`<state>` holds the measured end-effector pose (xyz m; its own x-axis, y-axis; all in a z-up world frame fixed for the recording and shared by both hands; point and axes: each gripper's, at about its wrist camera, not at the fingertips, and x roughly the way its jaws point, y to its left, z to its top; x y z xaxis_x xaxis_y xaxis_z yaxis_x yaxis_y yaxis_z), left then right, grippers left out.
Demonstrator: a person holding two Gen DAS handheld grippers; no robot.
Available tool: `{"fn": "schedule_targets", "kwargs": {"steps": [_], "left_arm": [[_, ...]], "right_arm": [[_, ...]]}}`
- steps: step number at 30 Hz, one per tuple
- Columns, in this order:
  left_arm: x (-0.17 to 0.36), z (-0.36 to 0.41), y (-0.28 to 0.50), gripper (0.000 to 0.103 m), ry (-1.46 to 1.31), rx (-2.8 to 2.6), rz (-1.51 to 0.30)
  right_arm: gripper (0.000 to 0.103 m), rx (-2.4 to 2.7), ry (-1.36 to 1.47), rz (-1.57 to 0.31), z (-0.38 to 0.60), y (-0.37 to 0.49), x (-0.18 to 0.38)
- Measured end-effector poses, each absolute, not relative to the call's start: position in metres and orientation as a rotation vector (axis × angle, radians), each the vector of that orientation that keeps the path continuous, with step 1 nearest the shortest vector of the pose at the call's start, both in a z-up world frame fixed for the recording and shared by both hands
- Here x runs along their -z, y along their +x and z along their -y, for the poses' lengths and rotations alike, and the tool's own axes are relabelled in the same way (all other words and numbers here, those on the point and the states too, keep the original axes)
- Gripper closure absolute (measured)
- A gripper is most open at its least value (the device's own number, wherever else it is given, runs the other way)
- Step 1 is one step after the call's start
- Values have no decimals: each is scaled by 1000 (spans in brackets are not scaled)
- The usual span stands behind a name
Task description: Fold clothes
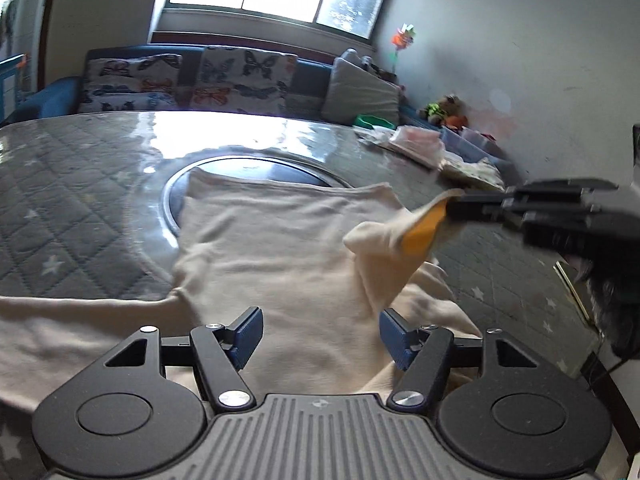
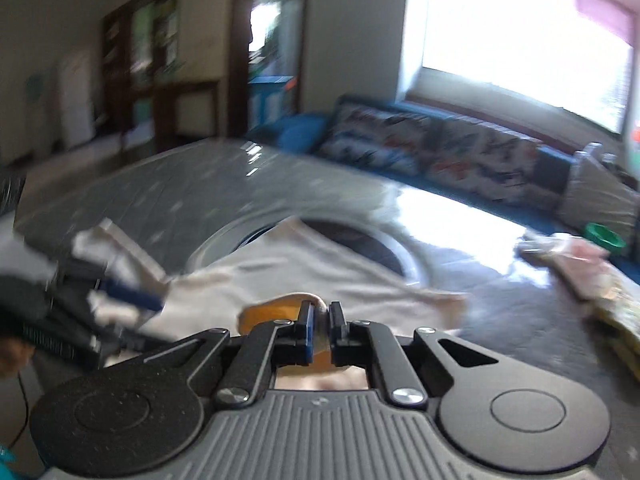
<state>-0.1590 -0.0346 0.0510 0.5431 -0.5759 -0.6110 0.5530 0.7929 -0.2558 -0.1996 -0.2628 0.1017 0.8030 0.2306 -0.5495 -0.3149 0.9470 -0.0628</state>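
Note:
A cream shirt (image 1: 272, 248) with an orange patch (image 1: 424, 232) lies spread on the table, partly over a round dark inset. My left gripper (image 1: 320, 334) is open, hovering just above the shirt's near part, holding nothing. My right gripper (image 1: 452, 210) comes in from the right and is shut on a raised piece of the shirt, lifting it above the table. In the right wrist view the right gripper (image 2: 322, 316) pinches cream and orange cloth (image 2: 272, 312), the shirt (image 2: 304, 264) spreads beyond, and the left gripper (image 2: 132, 296) shows blurred at left.
The table (image 1: 80, 200) has a grey quilted star-pattern cover under a glossy sheet, with a round inset (image 1: 256, 170). Folded clothes and papers (image 1: 420, 144) lie at its far right. A blue sofa with butterfly cushions (image 1: 192, 80) stands behind, under a window.

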Motion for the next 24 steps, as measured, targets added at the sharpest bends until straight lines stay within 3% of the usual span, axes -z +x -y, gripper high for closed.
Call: {"fn": "schedule_targets", "kwargs": {"steps": [12, 24], "left_arm": [[-39, 96, -174, 41, 96, 858, -773], [-25, 118, -196, 41, 275, 953, -806]], "right_arm": [[97, 8, -93, -519, 368, -229, -114], [97, 263, -20, -619, 452, -260, -68]]}}
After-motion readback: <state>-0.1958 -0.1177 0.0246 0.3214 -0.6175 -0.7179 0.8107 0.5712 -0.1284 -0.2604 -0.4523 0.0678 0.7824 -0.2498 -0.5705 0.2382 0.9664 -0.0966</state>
